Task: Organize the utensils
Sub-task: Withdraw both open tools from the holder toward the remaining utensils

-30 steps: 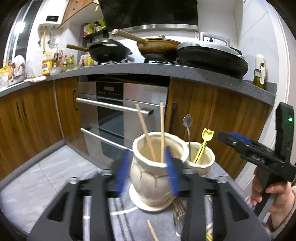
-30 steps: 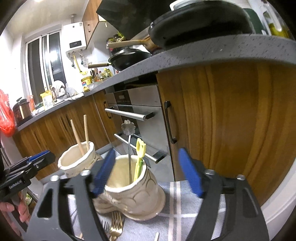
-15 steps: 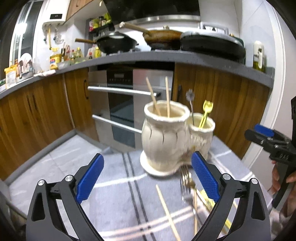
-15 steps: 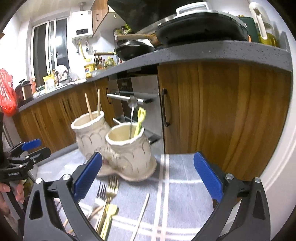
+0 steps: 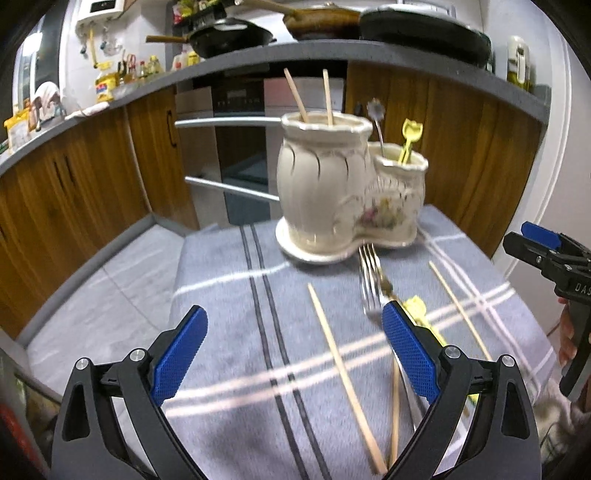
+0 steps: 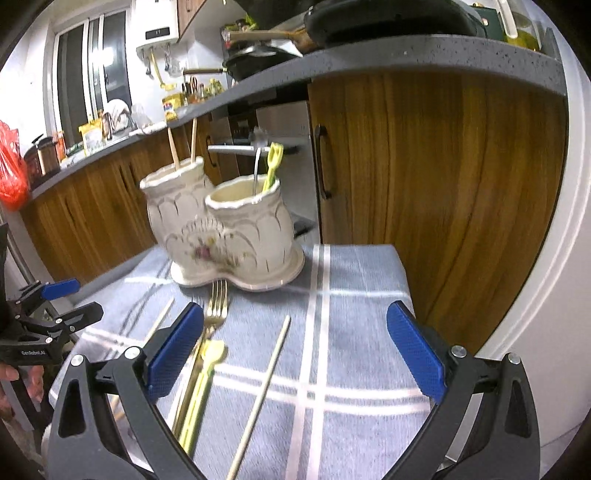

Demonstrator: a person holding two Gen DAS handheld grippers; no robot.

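Utensils half sorted, both grippers empty.
Left gripper (image 5: 291,354) and right gripper (image 6: 295,350) had jaws wide, holding nothing; holder (image 5: 347,199) held two chopsticks, spoon, yellow fork; two chopsticks (image 5: 343,373), forks (image 5: 369,284) lay on the tabletop (image 5: 229,295).

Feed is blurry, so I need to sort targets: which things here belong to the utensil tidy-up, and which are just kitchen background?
Job:
cream ceramic double-pot holder
loose wooden chopsticks
gold metal fork
yellow plastic utensil

Background:
black frying pan
steel oven handle
striped grey cloth

Holder (image 5: 347,206) on cloth (image 5: 229,332); fork (image 5: 369,284), 2 chopsticks (image 5: 343,373) before it.
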